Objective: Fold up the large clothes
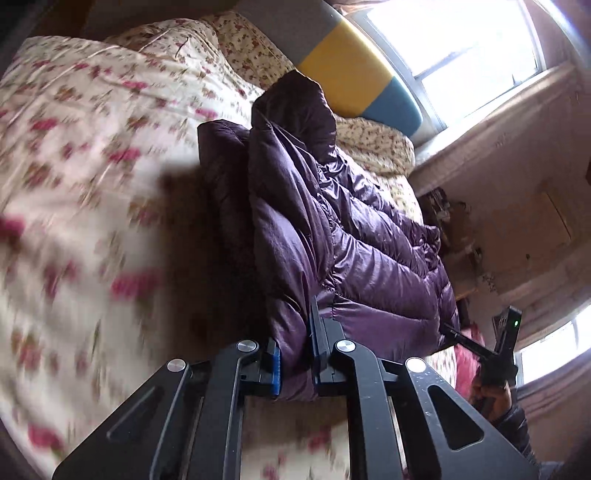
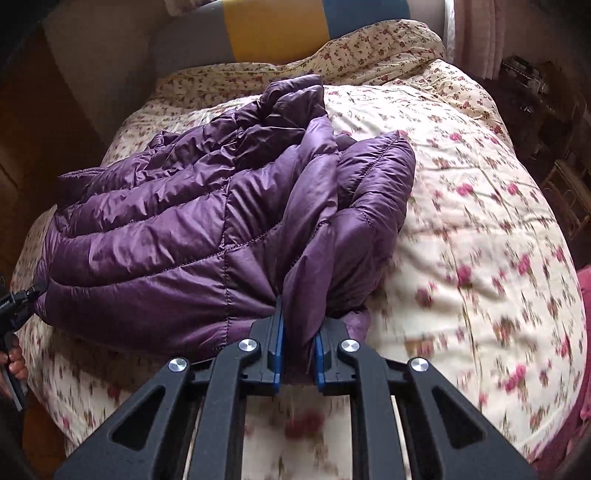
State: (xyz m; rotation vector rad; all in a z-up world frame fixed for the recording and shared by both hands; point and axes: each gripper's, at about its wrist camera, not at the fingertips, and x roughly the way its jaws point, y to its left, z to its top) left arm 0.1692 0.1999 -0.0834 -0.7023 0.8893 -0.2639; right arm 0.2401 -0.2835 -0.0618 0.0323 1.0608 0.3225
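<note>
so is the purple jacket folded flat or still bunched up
Bunched up: the purple puffer jacket lies crumpled in loose, uneven layers on the floral bedspread.

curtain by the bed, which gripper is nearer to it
Right. The right gripper grips the jacket on the curtain side; the left gripper grips its far end.

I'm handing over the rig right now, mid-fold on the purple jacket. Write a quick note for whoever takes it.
Left tool: shut on the hem edge of the purple puffer jacket.
Right tool: shut on a bunched part of the same jacket, at the opposite end of the hem.
Jacket: crumpled in a heap on the floral quilt of the bed, not spread flat.
Done: both grips taken.
Left: probably lift and spread it flat, then fold. No neat fold is visible yet.
</note>
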